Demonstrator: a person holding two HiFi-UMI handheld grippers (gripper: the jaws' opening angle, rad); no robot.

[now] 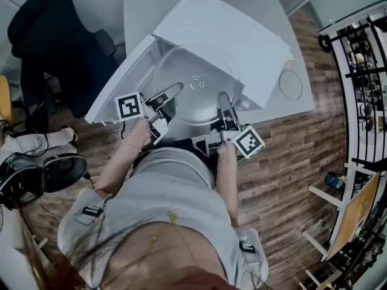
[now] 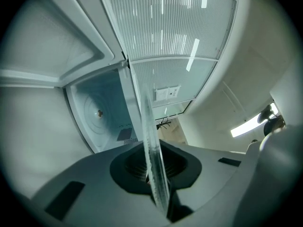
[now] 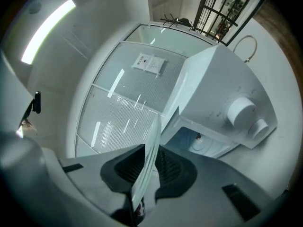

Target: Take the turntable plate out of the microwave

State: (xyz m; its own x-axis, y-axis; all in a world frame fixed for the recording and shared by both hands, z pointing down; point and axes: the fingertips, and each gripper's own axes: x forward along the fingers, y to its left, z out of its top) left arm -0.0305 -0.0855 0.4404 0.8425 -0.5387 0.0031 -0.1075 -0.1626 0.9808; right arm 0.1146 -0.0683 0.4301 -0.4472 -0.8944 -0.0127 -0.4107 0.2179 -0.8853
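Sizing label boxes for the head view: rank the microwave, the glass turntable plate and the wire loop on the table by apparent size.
Largest: microwave.
Middle: glass turntable plate.
Smallest: wire loop, by far.

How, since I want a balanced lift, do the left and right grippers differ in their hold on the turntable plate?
The left gripper clamps the turntable plate at its left rim, the right gripper at its right rim. In the head view the left gripper slants inward, the right gripper points nearly straight ahead. Both are shut on the glass edge, which stands edge-on between their jaws.
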